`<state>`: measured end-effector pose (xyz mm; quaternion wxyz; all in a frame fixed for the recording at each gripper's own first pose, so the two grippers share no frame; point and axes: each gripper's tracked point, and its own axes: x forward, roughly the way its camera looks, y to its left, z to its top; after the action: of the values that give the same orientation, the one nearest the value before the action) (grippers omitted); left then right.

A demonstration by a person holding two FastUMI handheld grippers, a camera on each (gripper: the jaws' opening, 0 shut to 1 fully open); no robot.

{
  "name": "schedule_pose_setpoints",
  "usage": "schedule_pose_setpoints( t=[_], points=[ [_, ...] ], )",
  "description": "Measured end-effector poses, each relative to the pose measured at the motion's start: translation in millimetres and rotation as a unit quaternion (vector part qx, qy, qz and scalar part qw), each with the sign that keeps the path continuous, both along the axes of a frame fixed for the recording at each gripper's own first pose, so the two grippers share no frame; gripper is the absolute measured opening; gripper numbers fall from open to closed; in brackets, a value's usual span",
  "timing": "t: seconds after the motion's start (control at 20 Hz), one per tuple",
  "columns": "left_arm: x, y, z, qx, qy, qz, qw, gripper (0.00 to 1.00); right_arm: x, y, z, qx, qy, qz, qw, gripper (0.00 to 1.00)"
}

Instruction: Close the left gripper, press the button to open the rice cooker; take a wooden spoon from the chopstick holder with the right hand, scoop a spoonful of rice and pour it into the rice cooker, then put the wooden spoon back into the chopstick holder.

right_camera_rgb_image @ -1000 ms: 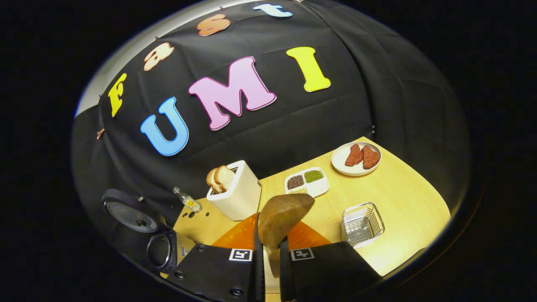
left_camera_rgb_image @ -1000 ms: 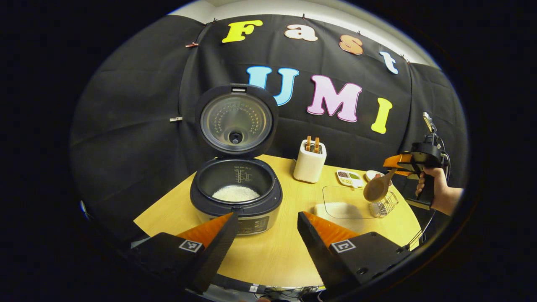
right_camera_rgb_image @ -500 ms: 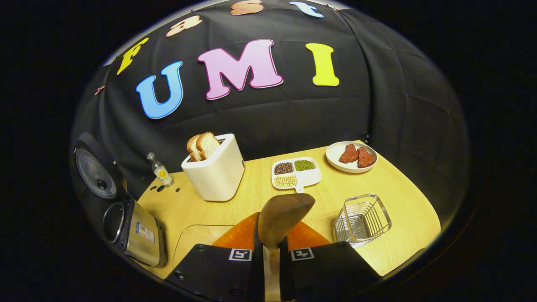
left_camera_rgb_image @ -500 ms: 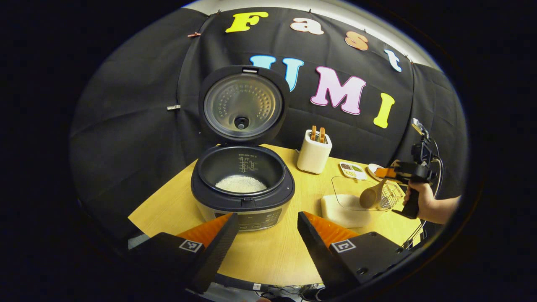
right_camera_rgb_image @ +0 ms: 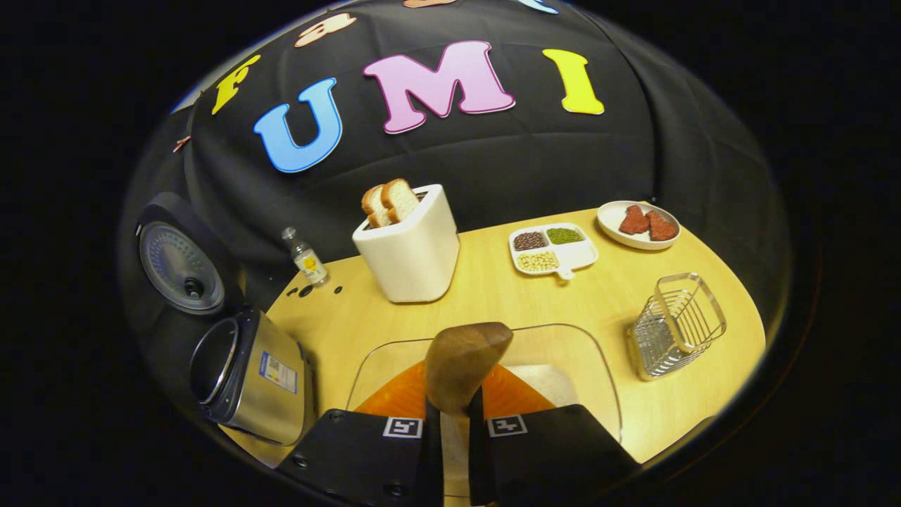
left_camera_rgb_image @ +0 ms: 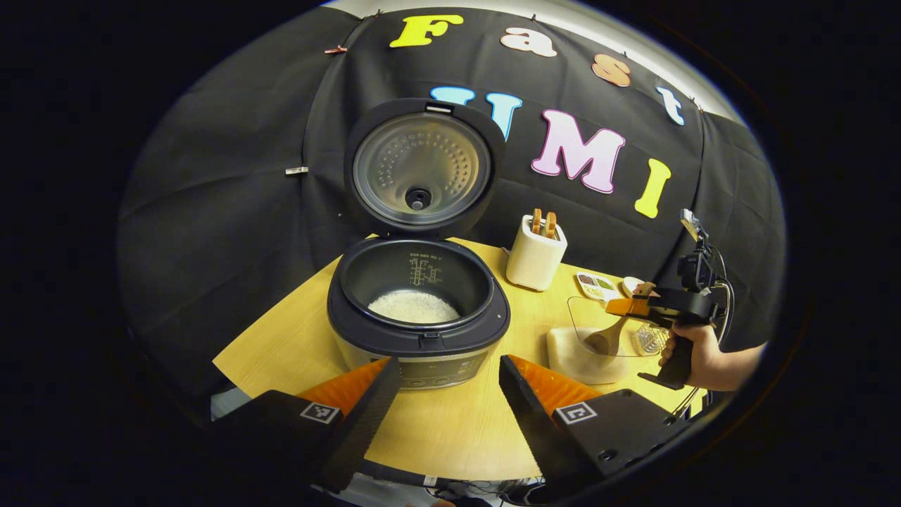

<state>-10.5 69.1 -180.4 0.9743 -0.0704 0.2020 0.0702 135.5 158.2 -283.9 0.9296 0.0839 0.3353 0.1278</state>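
The rice cooker (left_camera_rgb_image: 419, 331) stands open in the middle of the left gripper view, its lid (left_camera_rgb_image: 419, 165) upright and white rice (left_camera_rgb_image: 414, 306) in the pot. My left gripper (left_camera_rgb_image: 447, 360) is open just in front of the cooker, holding nothing. At the right a hand holds my right gripper (left_camera_rgb_image: 630, 308), shut on the wooden spoon (left_camera_rgb_image: 604, 340), whose bowl dips into the clear rice container (left_camera_rgb_image: 588, 317). In the right gripper view my right gripper (right_camera_rgb_image: 456, 394) clamps the spoon (right_camera_rgb_image: 461, 359) above the container (right_camera_rgb_image: 563, 334). The wire chopstick holder (right_camera_rgb_image: 676, 324) stands to the right, the cooker (right_camera_rgb_image: 246, 373) to the left.
A white toaster (right_camera_rgb_image: 408, 239) with bread stands at the back of the wooden table (right_camera_rgb_image: 493, 296). Near it are a small bottle (right_camera_rgb_image: 304, 255), a divided dish of beans (right_camera_rgb_image: 552, 248) and a plate of meat (right_camera_rgb_image: 637, 224). The table edge runs close behind the holder.
My right gripper has come down and towards the cooker with the spoon, from above the holder to over the rice container. The left gripper has edged nearer the cooker.
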Motion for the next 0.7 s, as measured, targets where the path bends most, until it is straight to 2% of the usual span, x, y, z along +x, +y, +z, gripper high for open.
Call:
schedule_pose_setpoints(
  t=[0.1,0.35,0.55,0.6,0.65,0.7],
  points=[
    [0.2,0.0,-1.3,-0.005,0.001,0.001,1.0,0.95,-3.4,8.1,-0.5,0.001,0.009,0.004,1.0,0.19],
    [-0.4,-0.7,-0.3,-0.015,-0.001,0.001,1.0,0.95,-10.0,17.6,-1.8,0.067,0.071,-0.016,0.995,0.19],
    [-2.0,-3.1,4.7,-0.022,-0.01,0.002,1.0,0.96,-17.7,13.2,3.3,0.094,0.087,-0.014,0.992,0.18],
    [-2.2,-3.2,5.4,-0.023,-0.012,0.002,1.0,0.95,-18.2,10.6,4.3,0.108,0.093,-0.019,0.99,0.14],
    [-2.2,-3.0,6.2,-0.024,-0.013,0.001,1.0,0.95,-20.4,4.7,4.8,0.123,0.101,-0.031,0.987,0.19],
    [-3.1,-2.8,4.3,-0.023,-0.011,0.001,1.0,0.95,-19.7,-0.7,5.5,0.146,0.11,-0.049,0.982,0.19]
  ],
)
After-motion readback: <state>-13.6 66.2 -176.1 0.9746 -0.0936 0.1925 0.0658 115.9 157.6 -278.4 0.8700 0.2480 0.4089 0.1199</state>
